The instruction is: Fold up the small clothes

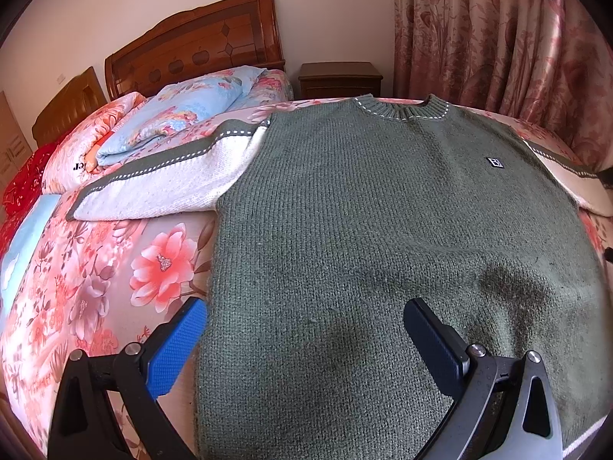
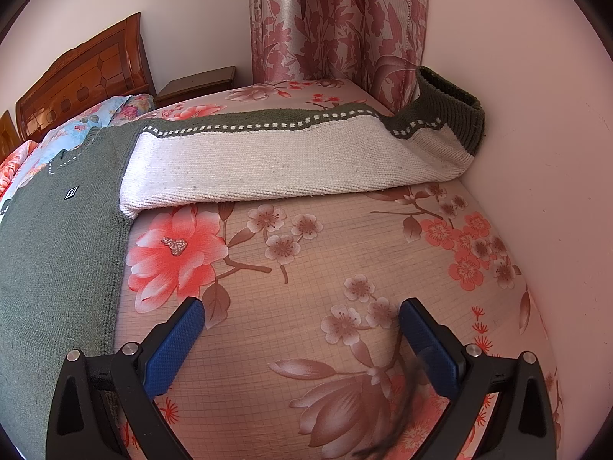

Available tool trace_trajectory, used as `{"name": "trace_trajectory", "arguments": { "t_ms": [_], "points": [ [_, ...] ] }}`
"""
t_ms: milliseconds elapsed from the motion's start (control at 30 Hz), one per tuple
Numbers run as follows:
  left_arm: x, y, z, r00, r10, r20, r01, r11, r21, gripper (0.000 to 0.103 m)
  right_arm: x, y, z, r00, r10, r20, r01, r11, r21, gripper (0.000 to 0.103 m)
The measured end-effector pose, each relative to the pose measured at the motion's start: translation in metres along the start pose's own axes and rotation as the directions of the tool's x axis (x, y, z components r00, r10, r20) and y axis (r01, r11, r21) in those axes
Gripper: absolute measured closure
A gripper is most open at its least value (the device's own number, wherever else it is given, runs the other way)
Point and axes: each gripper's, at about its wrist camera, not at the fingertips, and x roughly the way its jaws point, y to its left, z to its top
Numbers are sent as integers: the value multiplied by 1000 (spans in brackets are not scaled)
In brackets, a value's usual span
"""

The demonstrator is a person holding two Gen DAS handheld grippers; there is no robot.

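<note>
A green knit sweater [image 1: 383,230] with white sleeves lies flat, front up, on the floral bed sheet [image 1: 95,287]. Its left sleeve [image 1: 164,180] stretches out to the left. My left gripper [image 1: 306,329] is open and empty above the sweater's lower body, its left finger over the sweater's left edge. In the right wrist view the sweater body [image 2: 57,253] is at the left and its other white sleeve [image 2: 287,161] runs right, its green cuff [image 2: 456,103] resting up against the wall. My right gripper [image 2: 302,329] is open and empty over bare sheet [image 2: 325,249], below that sleeve.
Folded quilts and pillows [image 1: 172,115] lie at the head of the bed by the wooden headboard [image 1: 199,46]. A wooden nightstand [image 1: 339,78] and floral curtains [image 1: 498,38] stand behind. A pink wall [image 2: 536,153] borders the bed on the right.
</note>
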Motion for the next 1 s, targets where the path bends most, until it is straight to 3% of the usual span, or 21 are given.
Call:
{"name": "trace_trajectory", "arguments": {
  "t_ms": [700, 1000],
  "points": [
    [7, 33, -4, 999, 26, -18, -27, 997, -77, 0, 0, 0, 0, 1000, 0, -1, 0, 1000, 1, 0],
    [10, 53, -8, 997, 71, -27, -73, 992, -99, 0, 0, 0, 0, 1000, 0, -1, 0, 1000, 1, 0]
  ]
}}
